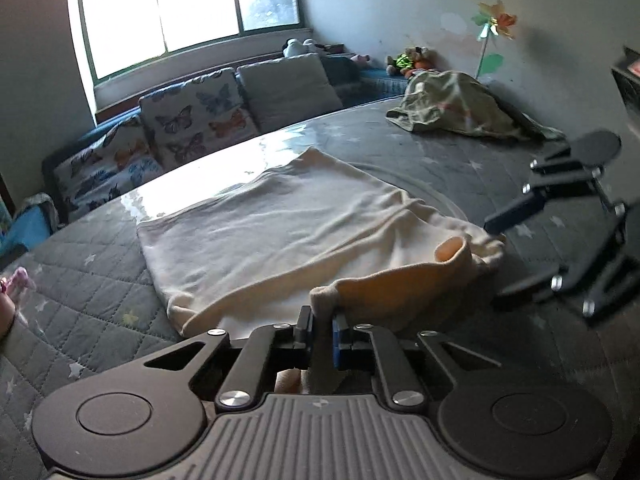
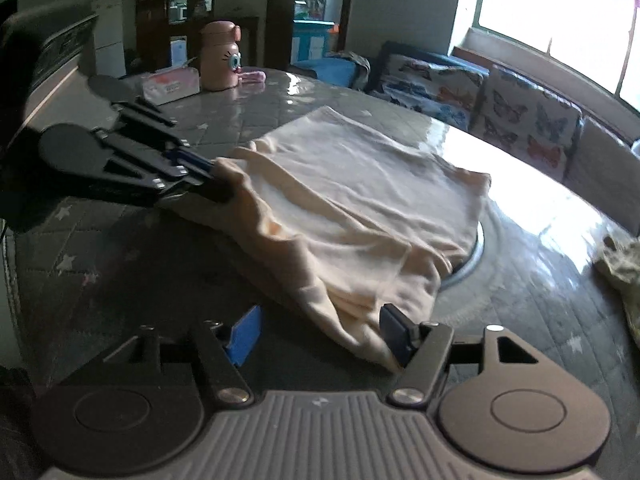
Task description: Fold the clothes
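Observation:
A cream garment [image 1: 272,232] lies partly folded on the grey quilted round table [image 1: 80,280]. My left gripper [image 1: 322,326] is shut on the garment's near edge, which is lifted slightly; it also shows in the right wrist view [image 2: 212,178] pinching the cloth's left corner. My right gripper [image 2: 320,334] is open, its blue-padded jaws wide apart, with the cream garment [image 2: 352,208] corner lying against its right finger. In the left wrist view the right gripper [image 1: 500,260] sits at the garment's right end.
A green crumpled garment [image 1: 452,104] lies at the table's far side, also in the right wrist view [image 2: 620,268]. A pink bottle [image 2: 219,56] and a tissue pack [image 2: 170,85] stand at the far left. A butterfly-cushion sofa [image 1: 192,124] runs under the window.

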Demonstrator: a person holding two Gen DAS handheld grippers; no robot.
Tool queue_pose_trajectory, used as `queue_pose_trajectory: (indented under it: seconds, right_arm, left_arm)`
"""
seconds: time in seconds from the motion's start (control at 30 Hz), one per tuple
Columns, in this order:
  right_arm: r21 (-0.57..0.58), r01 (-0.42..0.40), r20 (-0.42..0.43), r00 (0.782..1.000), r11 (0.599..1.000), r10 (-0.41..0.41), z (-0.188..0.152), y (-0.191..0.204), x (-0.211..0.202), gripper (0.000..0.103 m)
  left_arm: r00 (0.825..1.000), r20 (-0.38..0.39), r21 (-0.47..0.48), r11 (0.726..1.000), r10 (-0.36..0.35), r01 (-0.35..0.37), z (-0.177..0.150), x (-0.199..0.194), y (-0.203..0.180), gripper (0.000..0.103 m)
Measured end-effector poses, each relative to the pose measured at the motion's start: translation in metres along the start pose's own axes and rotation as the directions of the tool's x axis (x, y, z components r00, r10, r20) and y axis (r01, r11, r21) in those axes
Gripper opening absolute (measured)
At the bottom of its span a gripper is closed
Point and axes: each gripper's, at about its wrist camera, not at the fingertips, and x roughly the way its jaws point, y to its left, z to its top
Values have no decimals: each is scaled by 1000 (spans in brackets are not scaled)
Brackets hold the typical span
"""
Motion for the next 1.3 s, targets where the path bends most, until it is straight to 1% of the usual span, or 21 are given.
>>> queue_pose_trajectory:
  seconds: [0.07, 0.1, 0.17, 0.27, 0.3, 0.33, 0.37, 0.4, 0.43, 0.47, 0.5, 0.6, 0.67, 0.77, 0.83, 0.87, 0.9, 0.93, 1.0, 1.13, 1.3]
  right_arm:
    - [-5, 0, 12, 1000, 1000, 0, 4, 2, 7, 64]
    - [-2, 1, 16, 1000, 1000, -1, 5, 2, 11, 59]
    - [0, 1, 25, 1000, 1000, -1, 9, 2, 18, 53]
    - [3, -2, 26, 1000, 1000, 2, 12, 0, 22, 34]
    - [6, -4, 23, 1000, 1000, 4, 12, -2, 23, 24]
    - [7, -6, 22, 1000, 1000, 5, 13, -2, 22, 21]
    - [8, -7, 22, 1000, 1000, 7, 13, -3, 21, 21]
    - [10, -5, 22, 1000, 1000, 5, 13, -3, 20, 17]
    - [13, -3, 22, 1000, 1000, 3, 13, -3, 18, 15]
    - [15, 0, 22, 1000, 1000, 0, 13, -3, 17, 15]
    - [18, 0, 25, 1000, 1000, -1, 13, -3, 16, 14]
    - [32, 0, 34, 999, 1000, -1, 15, -3, 12, 12]
    - [46, 0, 45, 999, 999, -2, 16, -4, 10, 11]
    - [67, 1, 61, 998, 998, -6, 18, -5, 7, 10]
    - [78, 4, 72, 997, 997, -9, 18, -5, 5, 10]
    - [83, 4, 78, 997, 997, -10, 18, -5, 3, 9]
    - [85, 6, 85, 996, 996, -13, 17, -4, 1, 9]
    - [87, 8, 92, 996, 996, -16, 17, -4, -1, 9]
    - [91, 10, 110, 994, 996, -20, 17, -3, -6, 9]
    - [98, 5, 146, 989, 995, -19, 19, 0, -20, 9]
    - [66, -38, 188, 982, 997, 25, 17, 18, -58, 9]
  left_arm:
    - [1000, -3, -10, 1000, -5, 4, 2, 2, 2, 10]
    - [1000, -4, -12, 1000, -7, 7, 2, 2, 3, 10]
    - [1000, -4, -14, 1000, -13, 13, 0, 0, 3, 11]
    - [1000, -1, -7, 1000, -16, 16, -6, -6, 3, 16]
    - [1000, 2, -4, 1000, -14, 14, -8, -9, 2, 21]
    - [1000, 6, 5, 1000, -10, 10, -11, -12, 1, 23]
    - [1000, 10, 16, 1000, -4, 4, -14, -16, 0, 24]
    - [1000, 13, 26, 1000, 3, -3, -17, -19, -1, 28]
    - [1000, 16, 37, 999, 9, -10, -20, -22, -2, 32]
    - [1000, 15, 49, 999, 17, -18, -24, -24, -3, 41]
    - [1000, 15, 62, 998, 24, -25, -28, -26, -5, 45]
    - [999, 5, 111, 993, 35, -35, -37, -27, -10, 48]
    - [998, 9, 168, 984, 63, -64, -41, -23, -16, 48]
    - [996, 12, 234, 968, 93, -94, -45, -14, -23, 46]
    - [995, 17, 250, 963, 99, -100, -46, -11, -23, 30]
    - [995, 16, 249, 963, 101, -101, -46, -11, -22, 18]
    - [995, 16, 246, 964, 101, -102, -46, -11, -21, 11]
    - [995, 22, 238, 966, 98, -100, -45, -13, -20, 8]
    - [995, 34, 223, 970, 92, -97, -44, -19, -18, 6]
    - [995, 61, 207, 974, 81, -92, -42, -42, -17, 5]
    - [995, 75, 201, 977, 58, -72, -46, -84, -25, 5]
